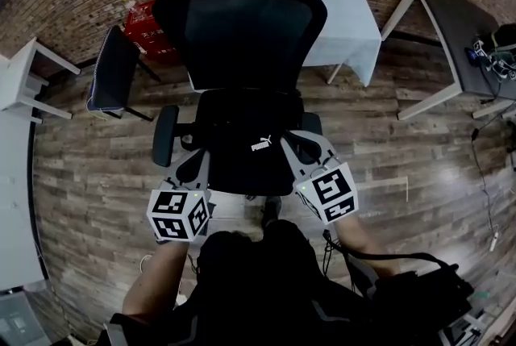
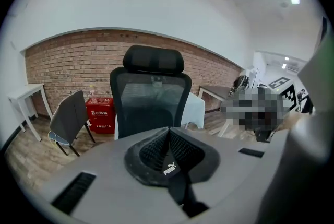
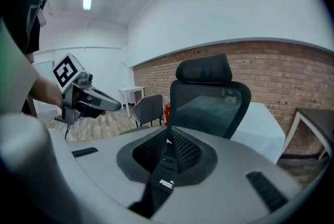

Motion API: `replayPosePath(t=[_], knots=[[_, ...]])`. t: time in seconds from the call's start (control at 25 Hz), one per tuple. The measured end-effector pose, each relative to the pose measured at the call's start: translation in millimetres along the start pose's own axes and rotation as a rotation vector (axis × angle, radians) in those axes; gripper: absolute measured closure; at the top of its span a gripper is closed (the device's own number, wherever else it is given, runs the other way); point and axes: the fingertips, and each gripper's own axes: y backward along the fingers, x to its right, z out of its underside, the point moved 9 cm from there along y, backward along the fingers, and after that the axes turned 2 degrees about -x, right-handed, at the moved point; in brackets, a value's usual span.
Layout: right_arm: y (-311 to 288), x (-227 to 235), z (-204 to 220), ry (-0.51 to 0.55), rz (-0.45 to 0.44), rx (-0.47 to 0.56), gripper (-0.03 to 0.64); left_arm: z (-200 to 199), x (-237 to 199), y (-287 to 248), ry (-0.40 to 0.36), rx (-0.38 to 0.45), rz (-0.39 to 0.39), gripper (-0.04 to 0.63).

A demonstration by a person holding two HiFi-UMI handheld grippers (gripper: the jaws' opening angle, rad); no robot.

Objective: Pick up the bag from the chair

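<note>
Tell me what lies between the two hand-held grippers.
The black bag, on the seat of the office chair; the head view shows it.

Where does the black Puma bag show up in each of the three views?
Head view: black Puma bag at centre, on the seat of the office chair.
Left gripper view: low centre, a logo-bearing piece pinched in the shut left gripper.
Right gripper view: low centre, its strap pinched in the shut right gripper.
Shared landmark: the chair's mesh backrest.
</note>
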Motion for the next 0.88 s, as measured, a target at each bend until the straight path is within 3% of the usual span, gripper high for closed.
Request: replayPosePath(t=[0.16, 0.28, 0.36, 0.8, 0.88], knots=[[-10.9, 8.0, 8.9, -0.034, -0.010, -0.020, 0.586, 1.4, 1.3, -14.0, 0.003, -0.031, 0.010, 0.584], [-20.8, 12.9, 13.4, -0.062, 0.004, -0.028, 0.514, 6.2, -2.8, -27.7, 0.025, -0.057, 0.018, 0.584], [-29.5, 16.2, 16.3, -0.072, 0.020, -0.029, 0.509, 12.2, -8.6, -38.5, 0.049, -0.067, 0.010, 0.584], [-90.1, 18.3, 67.0, -0.174, 0.095, -0.174, 0.426, 70.2, -52.0, -106.3, 0.164, -0.161, -0.052, 0.581], [-104.3, 16.4, 76.7, -0.191, 0.114, -0.199, 0.417, 80.5, -60.4, -118.5, 0.183, -0.182, -0.063, 0.553]])
